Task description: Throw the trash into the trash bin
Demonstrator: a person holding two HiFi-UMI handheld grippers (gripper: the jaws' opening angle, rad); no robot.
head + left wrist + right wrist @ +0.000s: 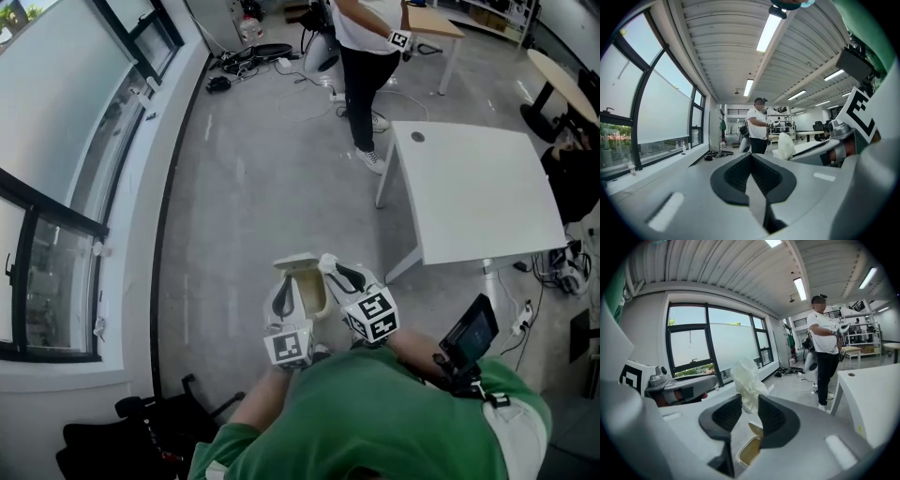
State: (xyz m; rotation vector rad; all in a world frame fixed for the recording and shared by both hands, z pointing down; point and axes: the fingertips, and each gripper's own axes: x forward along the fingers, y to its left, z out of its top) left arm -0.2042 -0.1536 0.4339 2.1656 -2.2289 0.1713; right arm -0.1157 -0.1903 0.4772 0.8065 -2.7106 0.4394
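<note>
**A:** What has the right gripper (749,401) got?

**B:** Its jaws are pinched on a crumpled tissue (747,378). The tissue is white, and its long axis runs up and out past the fingertips.

**A:** And the left gripper (751,164)?

**B:** Its jaws are pressed together with nothing between them. It sits just left of the right one, at about the same height.

**A:** Where is the trash bin (748,452)?

**B:** Below. In the right gripper view its cream mouth shows through the gap under the jaws, with the lid (756,428) tipped open. In the head view it stands on the floor between the two grippers, its opening just left of the right gripper's tips.

**A:** Which hand is nearer?

**B:** Both are about equally near, but only the right one carries the trash. I can't be sure the tissue is squarely over the mouth. It seems to hang towards the bin's right rim, so I'd expect a small shift left and down before letting go.

**A:** Any risk?

**B:** It's light paper, so dropped from high up it may drift past the rim.
</note>
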